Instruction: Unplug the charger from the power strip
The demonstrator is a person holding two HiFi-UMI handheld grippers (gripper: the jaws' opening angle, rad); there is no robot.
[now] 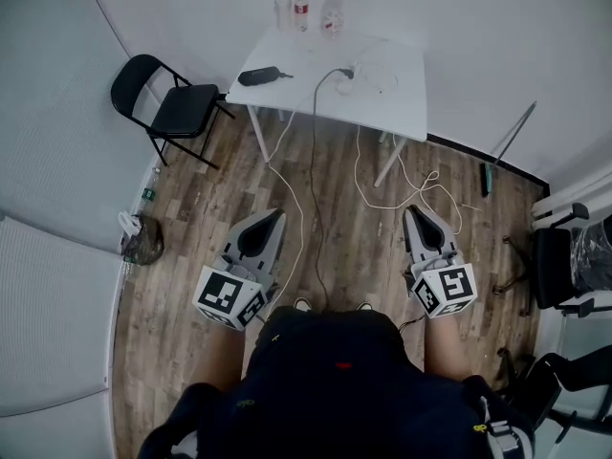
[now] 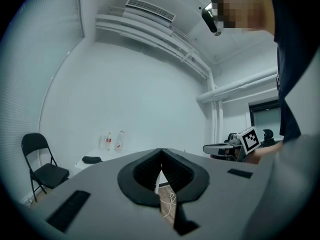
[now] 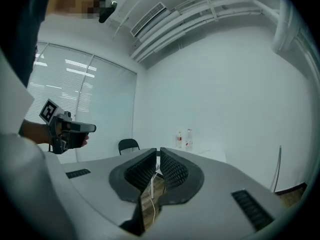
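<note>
Left tool (image 1: 275,216) and right tool (image 1: 414,212) pressed together, empty, well apart from desk (image 1: 402,103); charger (image 1: 344,73) sits plugged into power strip (image 1: 371,76) there; trailing floor cables (image 1: 311,208) may snag; an unbraced strip may lift.

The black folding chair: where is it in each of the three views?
Head view: black folding chair at upper left, left of the white table.
Left gripper view: chair at the far left, low.
Right gripper view: chair small, just left of centre.
Shared landmark: two bottles on the table, right of the chair in every view.
</note>
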